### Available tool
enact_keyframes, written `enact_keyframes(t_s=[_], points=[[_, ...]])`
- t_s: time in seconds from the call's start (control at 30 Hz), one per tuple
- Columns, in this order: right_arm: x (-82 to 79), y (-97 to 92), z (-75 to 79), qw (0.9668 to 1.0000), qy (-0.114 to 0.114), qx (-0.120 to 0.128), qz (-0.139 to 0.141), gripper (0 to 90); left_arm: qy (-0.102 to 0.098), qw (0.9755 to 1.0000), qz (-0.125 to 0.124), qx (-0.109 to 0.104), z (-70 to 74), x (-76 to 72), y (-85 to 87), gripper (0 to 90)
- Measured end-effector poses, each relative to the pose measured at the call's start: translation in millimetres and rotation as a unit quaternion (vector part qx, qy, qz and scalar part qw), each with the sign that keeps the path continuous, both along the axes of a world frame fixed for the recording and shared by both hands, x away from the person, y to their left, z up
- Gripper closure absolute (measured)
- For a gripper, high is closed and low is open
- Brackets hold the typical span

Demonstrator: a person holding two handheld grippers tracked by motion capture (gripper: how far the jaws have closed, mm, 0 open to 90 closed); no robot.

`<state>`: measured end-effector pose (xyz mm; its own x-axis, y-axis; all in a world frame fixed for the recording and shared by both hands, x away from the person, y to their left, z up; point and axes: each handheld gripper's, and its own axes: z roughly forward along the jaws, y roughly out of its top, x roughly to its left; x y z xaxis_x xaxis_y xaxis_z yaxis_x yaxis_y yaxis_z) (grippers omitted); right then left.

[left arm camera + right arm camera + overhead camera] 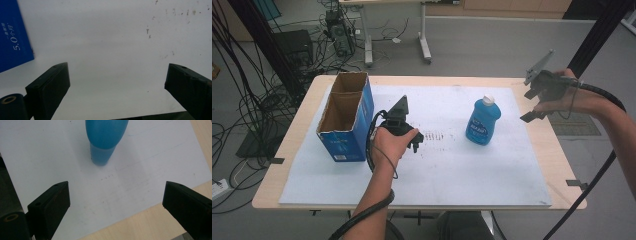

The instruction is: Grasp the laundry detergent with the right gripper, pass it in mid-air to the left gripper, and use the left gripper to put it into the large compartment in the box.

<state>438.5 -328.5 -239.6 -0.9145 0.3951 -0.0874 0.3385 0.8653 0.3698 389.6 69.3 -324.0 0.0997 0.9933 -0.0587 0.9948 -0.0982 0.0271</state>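
Left gripper (404, 131): held low over the white mat (452, 170), just right of the box; jaws spread wide, gripping nothing.
Right gripper (534, 102): raised above the counter's (287, 145) right edge; jaws wide apart, empty.
Blue bottle (483, 121): upright on the mat, white cap on top, well apart from both grippers.
Blue cardboard box (347, 117): open-topped, at the mat's left side; apparently empty, though its interior is shadowed.
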Motion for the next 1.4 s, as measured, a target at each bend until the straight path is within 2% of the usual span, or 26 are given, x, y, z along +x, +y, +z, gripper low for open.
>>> enact_keyframes(t_s=[0.3, 0.43, 0.57, 0.6, 0.63, 1.0, 1.4], points=[[-10.5, -0.6, -27.0, 0.999, -0.008, 0.042, -0.015, 5.2, -0.001, 1.0, 0.0, -0.003, -1.9, -6.1, 3.3, 6.3], [-12.7, 0.4, -37.8, 0.9985, -0.008, 0.05, -0.018, 4.7, -0.002, 1.0, -0.001, -0.004, -1.5, -7.3, 4.1, 6.3], [-15.3, 3.4, -56.7, 0.9975, -0.012, 0.066, -0.022, 4.4, -0.003, 1.0, 0.0, -0.004, -1.9, -7.7, 5.3, 6.3], [-15.3, 3.4, -56.7, 0.9975, -0.012, 0.066, -0.022, 4.4, -0.003, 1.0, 0.0, -0.004, -1.9, -7.7, 5.3, 6.3], [-15.8, 5.2, -64.9, 0.9967, -0.017, 0.075, -0.026, 4.2, -0.003, 1.0, -0.001, -0.004, -2.2, -7.6, 5.4, 6.3], [-14.7, 18.2, -99.9, 0.9921, -0.032, 0.114, -0.04, 4.2, 0.001, 1.0, -0.003, -0.001, -6.1, -7.6, 5.1, 6.2], [-13.5, 28.0, -123.9, 0.9858, -0.054, 0.149, -0.057, 3.9, 0.004, 1.0, -0.006, 0.001, -9.0, -8.0, 4.1, 6.2]])
